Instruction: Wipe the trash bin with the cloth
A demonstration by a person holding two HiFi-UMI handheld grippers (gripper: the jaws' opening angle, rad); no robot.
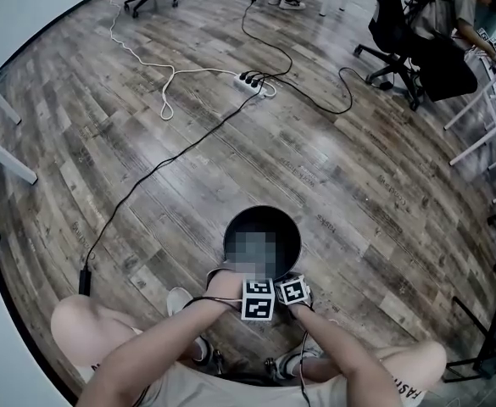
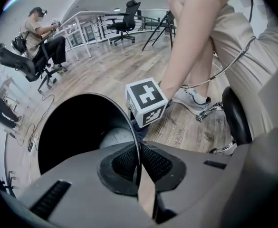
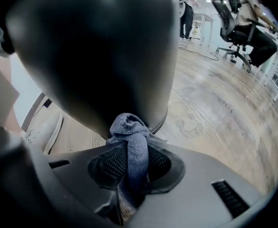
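A wood-plank floor [image 1: 332, 168] lay under the black trash bin [image 1: 262, 209], which stood upright close in front of the person. The left gripper [image 2: 139, 170] was clamped on the bin's thin rim, while the right gripper [image 3: 131, 175] pinched the grey cloth [image 3: 129, 127] (bunched into a wad) right at the bin's outer wall

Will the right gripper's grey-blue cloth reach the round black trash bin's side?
Probably yes: the right gripper holds the grey-blue cloth right at the outer wall of the round black trash bin, nothing between them.
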